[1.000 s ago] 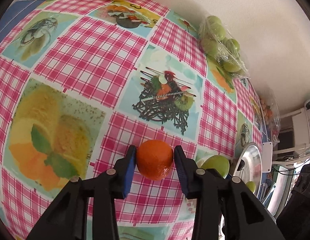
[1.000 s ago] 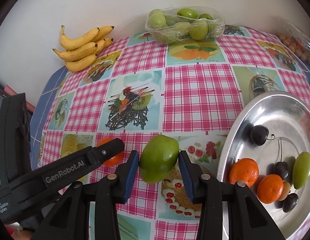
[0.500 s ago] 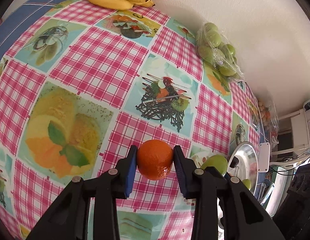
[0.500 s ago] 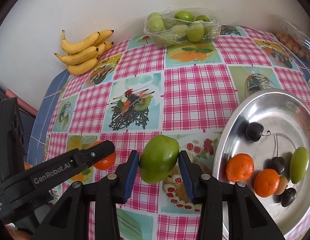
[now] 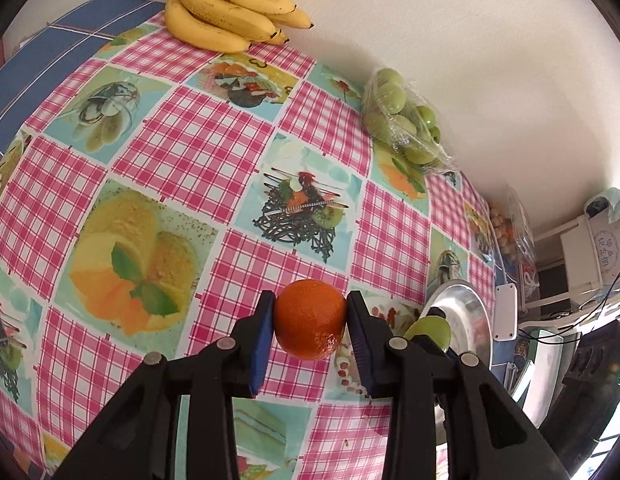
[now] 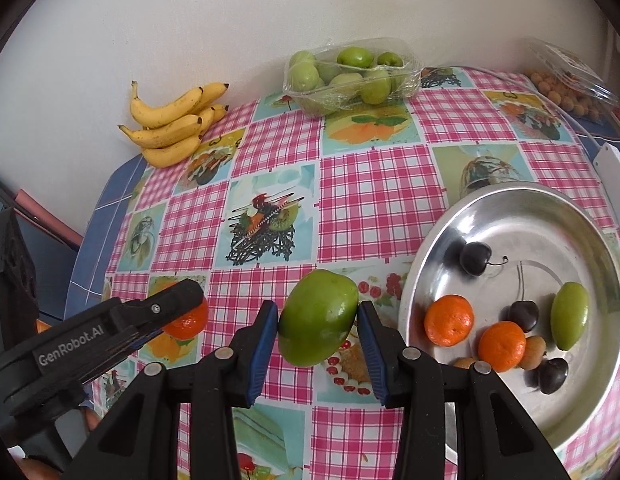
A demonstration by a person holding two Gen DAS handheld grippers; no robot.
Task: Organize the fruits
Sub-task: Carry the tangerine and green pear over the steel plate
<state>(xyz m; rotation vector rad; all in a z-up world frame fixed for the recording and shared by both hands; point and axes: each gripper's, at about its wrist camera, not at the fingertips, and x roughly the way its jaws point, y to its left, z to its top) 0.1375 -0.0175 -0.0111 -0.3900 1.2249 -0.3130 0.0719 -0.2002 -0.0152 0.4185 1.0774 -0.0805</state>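
My left gripper (image 5: 311, 320) is shut on an orange tangerine (image 5: 311, 319) and holds it above the checked tablecloth; it also shows at the left of the right wrist view (image 6: 178, 312). My right gripper (image 6: 317, 318) is shut on a green mango (image 6: 317, 318), held above the table just left of the metal plate (image 6: 521, 216). The mango (image 5: 429, 330) and plate (image 5: 475, 320) show to the right in the left wrist view. The plate holds two tangerines (image 6: 449, 320), a green fruit (image 6: 569, 316), dark cherries (image 6: 474, 258) and small brown fruits.
A bunch of bananas (image 6: 174, 124) lies at the back left by the wall. A clear tray of green fruits (image 6: 349, 74) stands at the back middle. A clear box of small brown fruits (image 6: 569, 84) is at the back right. A white appliance (image 5: 585, 256) stands beyond the table's right edge.
Both grippers have risen from the table with their fruits held. The table looks farther away and more of it shows in both views.
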